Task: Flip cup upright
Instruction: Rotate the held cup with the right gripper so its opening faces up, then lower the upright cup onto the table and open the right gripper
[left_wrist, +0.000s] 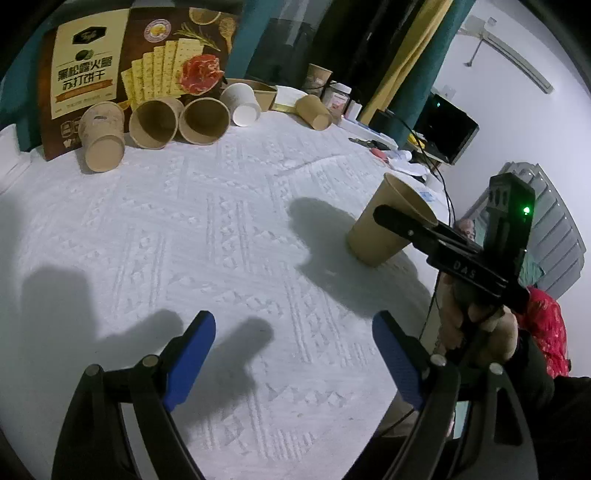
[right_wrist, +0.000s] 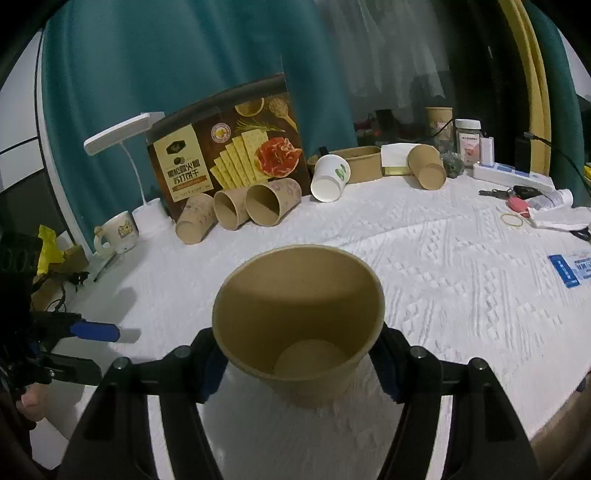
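Observation:
A brown paper cup (right_wrist: 299, 317) stands upright on the white tablecloth, mouth up and tilted slightly; it also shows in the left wrist view (left_wrist: 384, 225) at the right. My right gripper (right_wrist: 295, 362) has its blue pads against both sides of the cup, shut on it. In the left wrist view the right gripper (left_wrist: 406, 225) reaches the cup from the right. My left gripper (left_wrist: 293, 354) is open and empty over bare cloth, well left of the cup.
Several paper cups (right_wrist: 236, 210) lie on their sides in front of a cracker box (right_wrist: 229, 155) at the back. A white cup (right_wrist: 328, 179) and another brown cup (right_wrist: 428, 166) lie further right. A lamp, mug (right_wrist: 118, 230), jar, keys and papers line the table edges.

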